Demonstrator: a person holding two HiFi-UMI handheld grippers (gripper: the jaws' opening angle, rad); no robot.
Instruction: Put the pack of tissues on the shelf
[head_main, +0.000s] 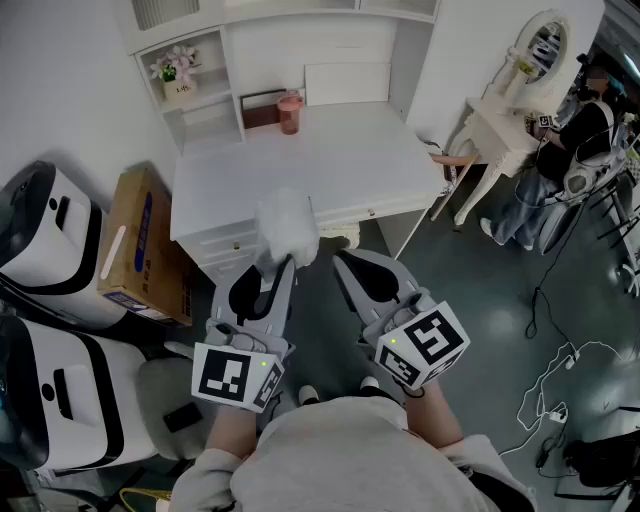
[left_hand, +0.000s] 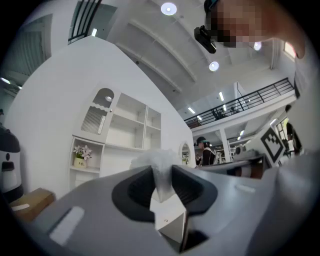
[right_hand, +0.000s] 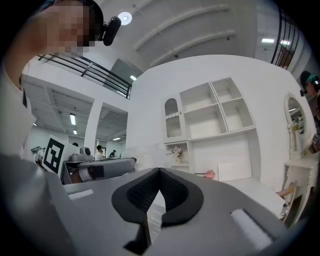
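A white, crinkly pack of tissues (head_main: 287, 226) hangs in the air over the front edge of the white desk (head_main: 330, 160). My left gripper (head_main: 283, 262) is shut on its near end; in the left gripper view the pack (left_hand: 160, 165) is pinched between the dark pads. Just to the right, my right gripper (head_main: 340, 260) is shut with nothing in it, its pads meeting at the tip (right_hand: 159, 173). The white shelf unit (head_main: 195, 95) stands at the back of the desk, with open cubbies (right_hand: 215, 112) higher up. Both grippers are short of the desk's front.
A flower pot (head_main: 178, 72) fills one left cubby. A pink cup (head_main: 290, 112) and a brown box (head_main: 262, 108) stand at the desk's back. A cardboard box (head_main: 140, 240) and white machines (head_main: 50, 240) are on the left; a vanity table (head_main: 505, 130), a seated person (head_main: 585, 130) and floor cables (head_main: 560, 380) are on the right.
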